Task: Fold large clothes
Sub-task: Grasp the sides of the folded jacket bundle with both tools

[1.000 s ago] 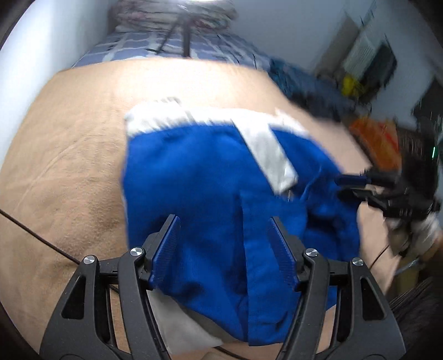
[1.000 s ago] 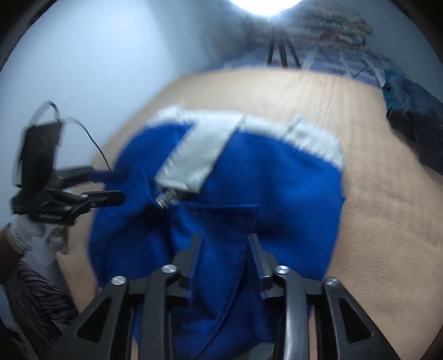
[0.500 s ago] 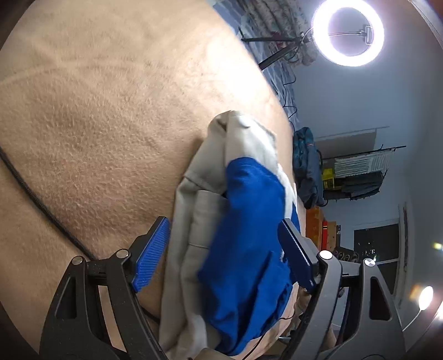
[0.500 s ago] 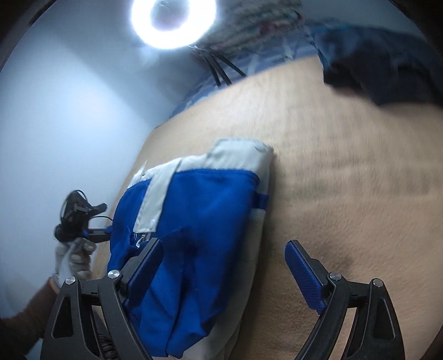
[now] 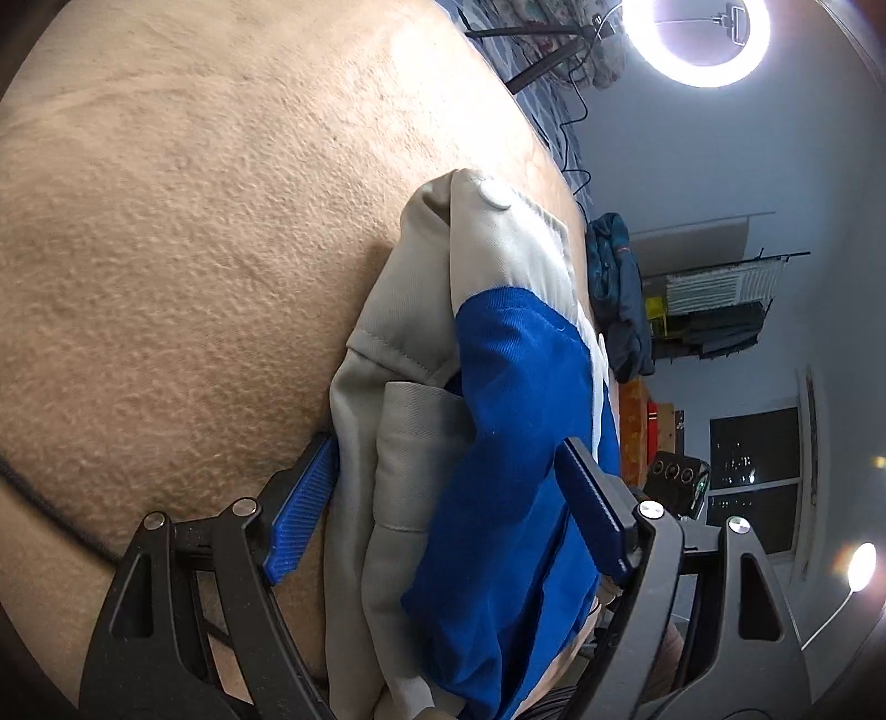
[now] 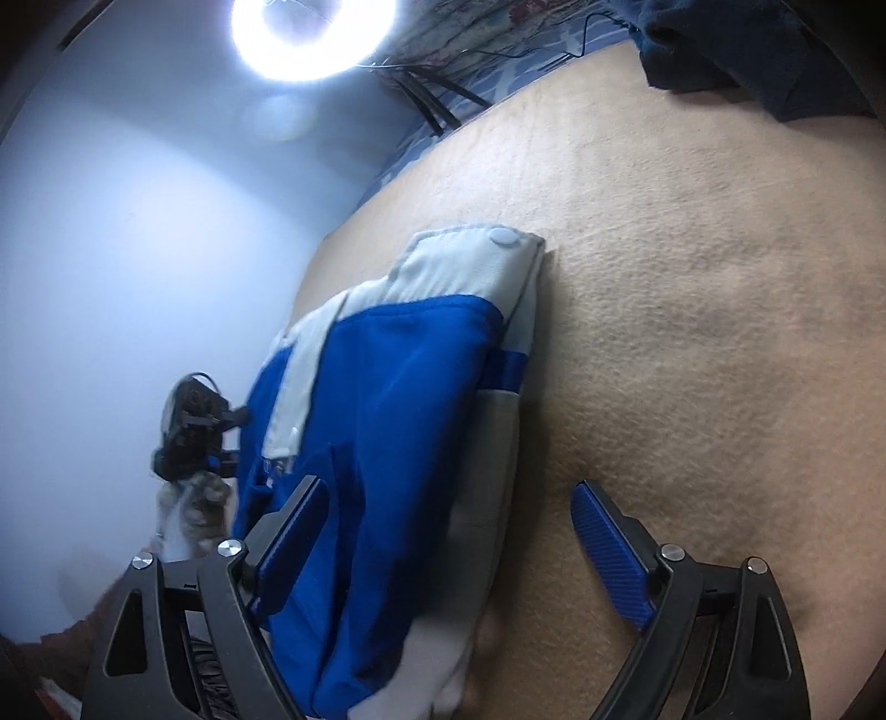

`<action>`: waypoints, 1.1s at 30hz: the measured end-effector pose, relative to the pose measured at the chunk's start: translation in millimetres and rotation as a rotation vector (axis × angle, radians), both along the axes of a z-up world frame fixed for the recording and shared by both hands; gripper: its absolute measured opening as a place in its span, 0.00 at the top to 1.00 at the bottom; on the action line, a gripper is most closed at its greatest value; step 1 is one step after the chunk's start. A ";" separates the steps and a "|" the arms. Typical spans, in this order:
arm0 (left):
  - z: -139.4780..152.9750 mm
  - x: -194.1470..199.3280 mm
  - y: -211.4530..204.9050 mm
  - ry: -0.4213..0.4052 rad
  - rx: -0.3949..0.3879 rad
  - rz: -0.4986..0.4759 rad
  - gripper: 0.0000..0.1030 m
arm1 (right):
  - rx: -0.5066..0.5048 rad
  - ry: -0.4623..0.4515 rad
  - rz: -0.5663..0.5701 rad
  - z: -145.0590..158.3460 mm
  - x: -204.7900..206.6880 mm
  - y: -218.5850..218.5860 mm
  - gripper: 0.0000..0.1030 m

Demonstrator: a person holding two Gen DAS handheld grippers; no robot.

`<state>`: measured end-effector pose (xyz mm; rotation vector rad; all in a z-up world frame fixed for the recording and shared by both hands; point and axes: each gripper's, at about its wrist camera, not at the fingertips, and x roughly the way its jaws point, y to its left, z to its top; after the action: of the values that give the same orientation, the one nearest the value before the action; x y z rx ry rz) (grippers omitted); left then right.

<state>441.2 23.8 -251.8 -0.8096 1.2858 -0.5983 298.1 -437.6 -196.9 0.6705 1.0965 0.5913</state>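
Observation:
A blue and grey jacket (image 5: 487, 421) lies folded into a thick bundle on the tan blanket (image 5: 194, 249). My left gripper (image 5: 443, 498) is open, its fingers straddling the bundle's near edge, one low by the blanket and one above the blue cloth. In the right wrist view the jacket (image 6: 398, 421) lies left of centre. My right gripper (image 6: 448, 537) is open around its near right edge, with the right finger over bare blanket (image 6: 692, 332). The left gripper (image 6: 194, 437) shows at the bundle's far side.
A ring light on a tripod (image 5: 695, 39) stands past the bed's far end. Dark clothes (image 5: 614, 288) lie at the blanket's edge, also in the right wrist view (image 6: 747, 50). A black cable (image 5: 50, 509) crosses the blanket. A wall (image 6: 138, 221) lies to the left.
Both grippers dropped from above the spread jacket to its sides and tilted sideways. The right gripper opened from shut on the cloth. The jacket now lies folded in a narrower bundle.

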 end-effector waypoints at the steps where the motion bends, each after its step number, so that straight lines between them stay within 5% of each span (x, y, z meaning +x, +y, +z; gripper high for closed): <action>1: -0.2 0.8 -1.3 0.002 -0.007 -0.003 0.21 | 0.015 0.008 0.009 -2.2 2.4 2.4 0.24; 12: -2.5 12.2 -23.6 -0.009 -0.004 -0.050 0.25 | 0.059 -0.021 0.074 -4.5 14.6 28.0 0.32; 17: 3.5 13.4 -32.4 -0.021 0.056 -0.071 0.35 | 0.078 -0.023 0.067 -5.8 8.8 20.1 0.56; 24: 4.8 11.6 -40.3 -0.043 0.117 -0.065 0.33 | 0.048 -0.002 0.029 -7.7 12.4 28.9 0.47; 26: 10.3 7.7 -46.9 -0.081 0.170 -0.079 0.35 | 0.003 -0.023 0.031 -3.1 12.9 37.8 0.45; 29: 24.6 -2.5 -56.3 -0.149 0.256 -0.096 0.44 | -0.062 -0.060 0.047 10.0 10.9 47.0 0.64; 33: 40.3 -11.5 -66.5 -0.225 0.333 -0.148 0.51 | -0.119 -0.116 0.061 27.1 6.1 53.0 0.70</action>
<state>429.7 -42.6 -211.5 -0.3637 1.2022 -0.5563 304.3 -384.6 -169.8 0.4955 1.0379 0.6053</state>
